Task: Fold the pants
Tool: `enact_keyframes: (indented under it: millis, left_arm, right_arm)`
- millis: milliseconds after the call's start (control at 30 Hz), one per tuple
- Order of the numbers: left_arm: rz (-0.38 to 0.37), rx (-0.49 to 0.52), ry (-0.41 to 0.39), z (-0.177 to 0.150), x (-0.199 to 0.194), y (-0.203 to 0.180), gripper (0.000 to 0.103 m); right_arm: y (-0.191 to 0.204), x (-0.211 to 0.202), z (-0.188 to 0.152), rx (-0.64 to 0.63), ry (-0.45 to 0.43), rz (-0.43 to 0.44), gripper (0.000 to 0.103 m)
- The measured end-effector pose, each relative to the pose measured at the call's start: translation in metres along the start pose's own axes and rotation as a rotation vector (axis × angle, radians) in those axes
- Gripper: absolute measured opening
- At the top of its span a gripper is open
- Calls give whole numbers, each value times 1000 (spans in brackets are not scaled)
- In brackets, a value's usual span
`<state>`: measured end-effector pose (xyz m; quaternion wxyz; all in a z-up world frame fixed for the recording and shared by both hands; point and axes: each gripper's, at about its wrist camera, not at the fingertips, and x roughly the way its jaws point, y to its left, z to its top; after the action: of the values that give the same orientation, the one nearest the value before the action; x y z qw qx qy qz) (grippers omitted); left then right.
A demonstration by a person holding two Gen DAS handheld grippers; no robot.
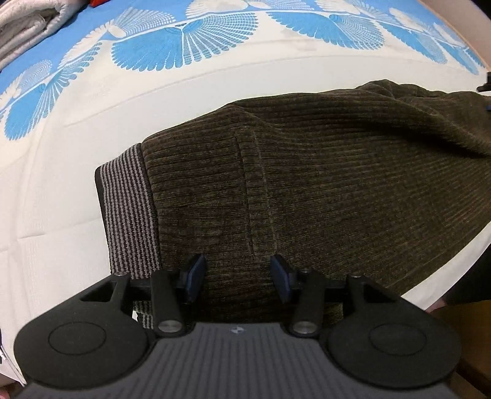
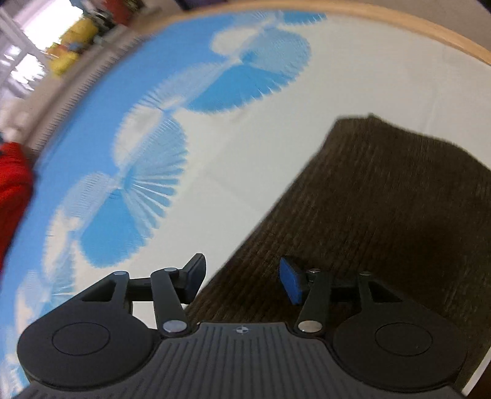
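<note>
The pants point(image 1: 307, 190) are lying on the bed point(image 1: 76, 172), one single pair, dark olive-brown with thick ribs like corduroy or chenille. They are resting on the white part of the bed cover, close to the near edge of the bed, and the far end is hanging a little over that edge in the left wrist view. The striped grey waistband point(image 1: 129, 208) is pointing toward the left side, and a pocket seam is running across the cloth just beside it.

I am judging that this fabric is soft and rather thick, with some weight, not slippery and not fragile. It is probably going to drape and sag when someone is lifting it, so two holds are better than one. The waistband is looking firmer than the rest, so its corner is a good place to take hold, and the other hold could be at the leg end or along the long edge.

The left gripper point(image 1: 237, 276) is hovering over the cloth near the waistband, its fingers standing apart with nothing pinched between them. The right gripper point(image 2: 242, 277) is over the long edge of the pants point(image 2: 383, 214); its fingers are also apart and holding nothing. That view is blurred.

Farther away, one folded white blanket point(image 1: 27, 27) is sitting at the far left corner.
</note>
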<state>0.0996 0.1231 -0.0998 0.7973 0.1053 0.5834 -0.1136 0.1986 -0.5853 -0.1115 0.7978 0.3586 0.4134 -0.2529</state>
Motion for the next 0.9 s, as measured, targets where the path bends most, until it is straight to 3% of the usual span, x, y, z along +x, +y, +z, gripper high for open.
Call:
enact_keyframes:
  millis: [200, 233, 333, 467, 500, 567, 633, 700, 733, 800, 900]
  left_arm:
    - [-14, 4, 3, 1, 3, 4, 54]
    - [-17, 3, 4, 1, 3, 4, 54]
    - [-18, 6, 2, 1, 2, 5, 54]
    - [-21, 12, -4, -1, 0, 4, 54]
    - [-21, 14, -4, -2, 0, 4, 54]
    - [-20, 11, -3, -2, -1, 4, 54]
    - [-18, 12, -7, -1, -2, 4, 54]
    - [-23, 10, -31, 1, -7, 4, 54]
    - [-32, 7, -57, 3, -11, 4, 54]
    - [-64, -18, -115, 7, -21, 7, 54]
    - [-88, -78, -178, 13, -30, 16, 54]
  right_arm:
    - [31, 20, -7, -78, -6, -191, 53]
    - [33, 21, -8, -85, -10, -209, 48]
    - [26, 13, -7, -69, -34, -252, 5]
    - [-5, -17, 8, 173, -124, -176, 4]
    - [-10, -19, 10, 194, -160, -158, 4]
    - [-20, -13, 13, 228, -146, -95, 5]
    - [-33, -13, 12, 271, -179, -102, 7]
    - [-36, -22, 15, 248, -230, -178, 20]
    - [-37, -26, 19, 214, -223, -180, 35]
    - [-45, -40, 23, 174, -238, -97, 38]
    - [-58, -59, 27, 58, -261, -66, 40]
